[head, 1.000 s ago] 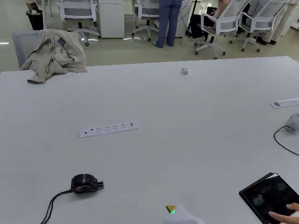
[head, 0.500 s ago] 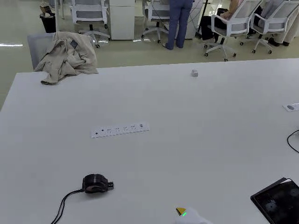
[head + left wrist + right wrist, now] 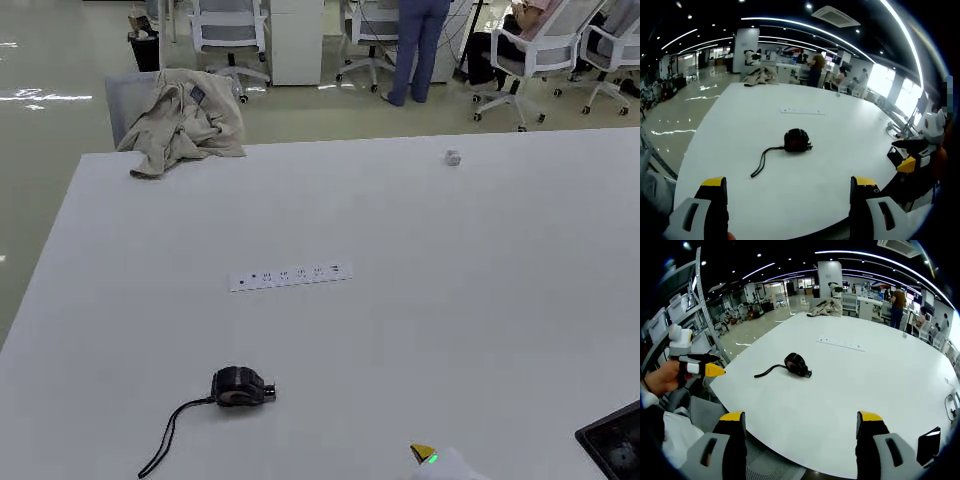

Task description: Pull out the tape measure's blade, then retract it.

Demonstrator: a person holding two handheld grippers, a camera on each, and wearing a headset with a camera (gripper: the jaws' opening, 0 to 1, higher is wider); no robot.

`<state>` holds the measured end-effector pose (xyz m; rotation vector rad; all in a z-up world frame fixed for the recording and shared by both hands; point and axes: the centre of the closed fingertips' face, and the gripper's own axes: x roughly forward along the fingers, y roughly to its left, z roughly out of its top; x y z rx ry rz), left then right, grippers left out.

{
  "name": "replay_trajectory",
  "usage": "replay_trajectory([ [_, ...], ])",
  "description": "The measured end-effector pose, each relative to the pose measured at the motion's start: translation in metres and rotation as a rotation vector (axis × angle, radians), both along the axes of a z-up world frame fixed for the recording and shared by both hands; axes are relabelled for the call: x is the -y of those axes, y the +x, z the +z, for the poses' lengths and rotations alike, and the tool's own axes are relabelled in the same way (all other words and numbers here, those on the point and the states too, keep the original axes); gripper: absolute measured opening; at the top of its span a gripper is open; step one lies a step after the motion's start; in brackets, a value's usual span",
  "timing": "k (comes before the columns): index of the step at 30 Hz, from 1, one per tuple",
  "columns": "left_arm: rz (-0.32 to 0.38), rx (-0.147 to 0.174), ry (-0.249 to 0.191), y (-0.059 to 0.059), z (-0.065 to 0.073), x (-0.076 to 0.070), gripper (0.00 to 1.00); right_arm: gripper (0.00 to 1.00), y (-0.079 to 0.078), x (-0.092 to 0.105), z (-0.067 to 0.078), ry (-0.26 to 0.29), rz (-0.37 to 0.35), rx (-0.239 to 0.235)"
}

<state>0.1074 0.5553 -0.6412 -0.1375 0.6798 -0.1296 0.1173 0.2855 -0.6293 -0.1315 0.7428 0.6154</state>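
My left gripper (image 3: 789, 182): black jaws, yellow tips, grey shells.
My right gripper (image 3: 801, 416): the same colours.
My clothes (image 3: 672, 447): white.

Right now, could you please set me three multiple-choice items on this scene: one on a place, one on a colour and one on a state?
1. In the head view, where does the tape measure lie relative to the power strip?
A. On top of it
B. Nearer the person, apart from it
C. Beyond it, farther from the person

2. What colour are the jaw tips of the left gripper?
A. Yellow
B. Red
C. Blue

3. What state is the right gripper in?
A. Shut on the tape measure
B. Shut on the power strip
C. Open, holding nothing

Answers:
1. B: it sits lower in the head view, with bare table between it and the strip.
2. A: both tips show yellow in the left gripper view.
3. C: its jaws stand wide apart, with the tape measure lying well ahead of them.
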Motion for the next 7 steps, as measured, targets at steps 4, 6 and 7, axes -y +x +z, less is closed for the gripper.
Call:
replay_trajectory([
  [4, -0.003, -0.001, 0.001, -0.0002, 0.0013, 0.0014, 1.0, 0.94, 0.0005, -0.0001, 0.0009, 0.001, -0.003, 0.003],
  [6, -0.002, -0.002, 0.001, -0.0001, 0.0004, 0.0011, 1.0, 0.93, 0.0009, 0.0001, 0.0011, 0.002, -0.004, 0.003],
  [7, -0.002, -0.003, 0.0, 0.0, 0.0002, 0.0011, 1.0, 0.93, 0.0016, 0.0008, 0.0011, 0.003, -0.007, 0.004],
])
